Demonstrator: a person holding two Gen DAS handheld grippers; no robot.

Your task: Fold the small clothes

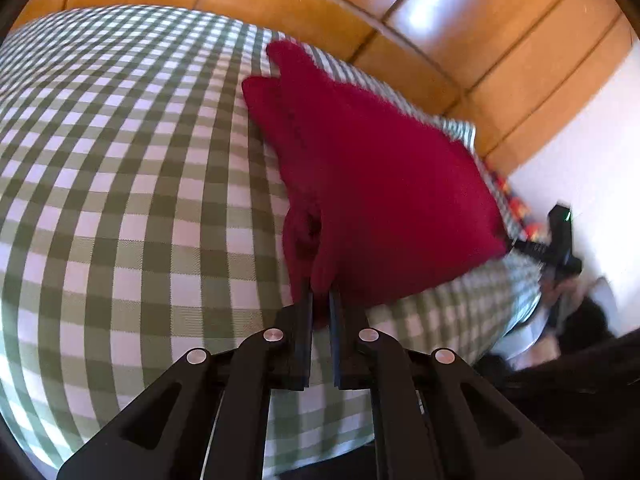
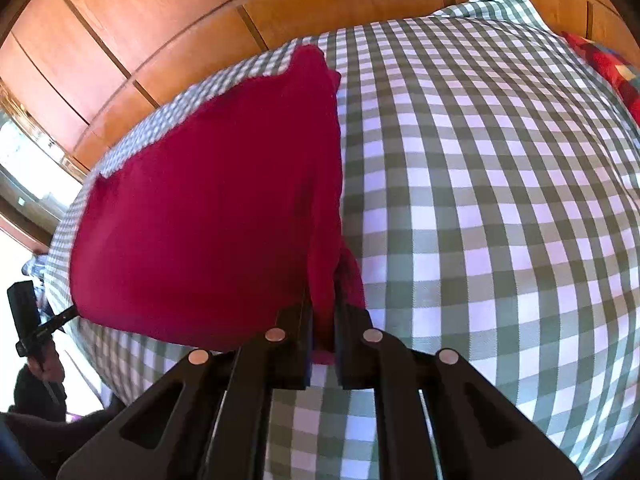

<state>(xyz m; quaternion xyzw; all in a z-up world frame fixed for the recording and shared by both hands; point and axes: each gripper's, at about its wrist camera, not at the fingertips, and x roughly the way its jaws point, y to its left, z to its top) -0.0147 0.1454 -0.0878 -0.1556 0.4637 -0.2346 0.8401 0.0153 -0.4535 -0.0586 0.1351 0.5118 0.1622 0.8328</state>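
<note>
A red knit garment (image 1: 360,184) hangs stretched between my two grippers above a green-and-white checked bed cover (image 1: 120,200). My left gripper (image 1: 321,300) is shut on one near corner of the garment. My right gripper (image 2: 323,308) is shut on the opposite near corner, with red cloth (image 2: 208,216) bunched between its fingers. The far end of the garment lies on the cover (image 2: 480,200). The right gripper shows at the right edge of the left wrist view (image 1: 560,248), and the left gripper at the left edge of the right wrist view (image 2: 28,320).
A wooden panelled wardrobe (image 1: 400,8) stands behind the bed, also seen in the right wrist view (image 2: 140,32). A red patterned cloth (image 2: 612,68) lies at the far right of the bed. A white wall (image 1: 580,168) is at the right.
</note>
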